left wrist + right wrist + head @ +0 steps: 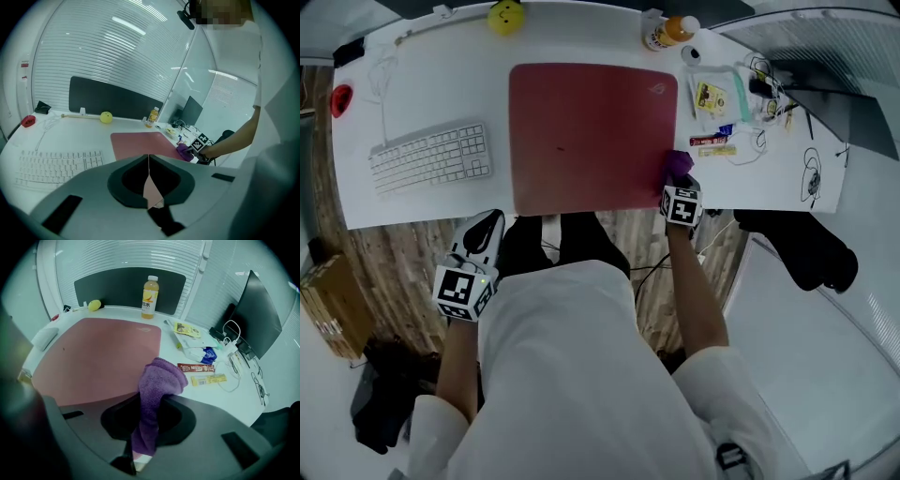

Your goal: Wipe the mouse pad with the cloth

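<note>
A large red mouse pad (592,136) lies on the white desk (431,75); it also shows in the left gripper view (140,144) and the right gripper view (98,359). My right gripper (680,190) is at the pad's near right corner, shut on a purple cloth (154,397) that bunches over the pad's edge (679,165). The cloth (185,152) shows small in the left gripper view. My left gripper (478,246) hangs off the desk's front edge, below the keyboard, shut with nothing in it (149,176).
A white keyboard (429,157) lies left of the pad. At the back stand a yellow toy (505,17) and an orange drink bottle (149,297). Snack packets (199,367), cables (759,141) and a monitor (253,317) crowd the right side. A red object (340,99) sits far left.
</note>
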`<state>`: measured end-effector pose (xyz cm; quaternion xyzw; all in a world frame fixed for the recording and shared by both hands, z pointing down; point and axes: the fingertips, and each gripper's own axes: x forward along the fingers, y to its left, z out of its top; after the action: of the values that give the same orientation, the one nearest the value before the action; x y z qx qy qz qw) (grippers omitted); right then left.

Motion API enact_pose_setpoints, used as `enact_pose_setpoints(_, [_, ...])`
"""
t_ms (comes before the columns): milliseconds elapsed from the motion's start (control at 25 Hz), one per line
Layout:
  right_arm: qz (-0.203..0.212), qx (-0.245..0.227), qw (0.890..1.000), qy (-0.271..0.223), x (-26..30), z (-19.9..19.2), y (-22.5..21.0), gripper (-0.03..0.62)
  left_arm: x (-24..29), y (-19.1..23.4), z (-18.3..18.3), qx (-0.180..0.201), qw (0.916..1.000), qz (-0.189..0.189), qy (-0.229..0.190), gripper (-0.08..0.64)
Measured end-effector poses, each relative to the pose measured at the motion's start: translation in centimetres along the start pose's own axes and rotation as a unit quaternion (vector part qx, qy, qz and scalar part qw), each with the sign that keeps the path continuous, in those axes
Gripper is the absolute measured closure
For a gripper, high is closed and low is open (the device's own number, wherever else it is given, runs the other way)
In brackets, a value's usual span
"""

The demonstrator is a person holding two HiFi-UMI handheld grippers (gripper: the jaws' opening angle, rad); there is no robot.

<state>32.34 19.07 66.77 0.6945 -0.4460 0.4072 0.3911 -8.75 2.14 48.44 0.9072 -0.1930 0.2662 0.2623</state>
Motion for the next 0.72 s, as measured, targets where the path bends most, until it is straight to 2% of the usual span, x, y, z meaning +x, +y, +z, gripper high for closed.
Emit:
enact_pose_setpoints(240, [0.023,0.006,1.000,0.000,0.5,0.7,2.6,0.509,-0.7,-0.4,-0.5,-0.017,0.9996,0.021,-0.011,0.538])
enact_pose_setpoints(720, [0.084,-0.036,0.996,-0.018,0.2,2.9,10.2,0.509,-4.3,-0.5,-3.0,-0.041,0.9969,0.060,-0.030,0.538])
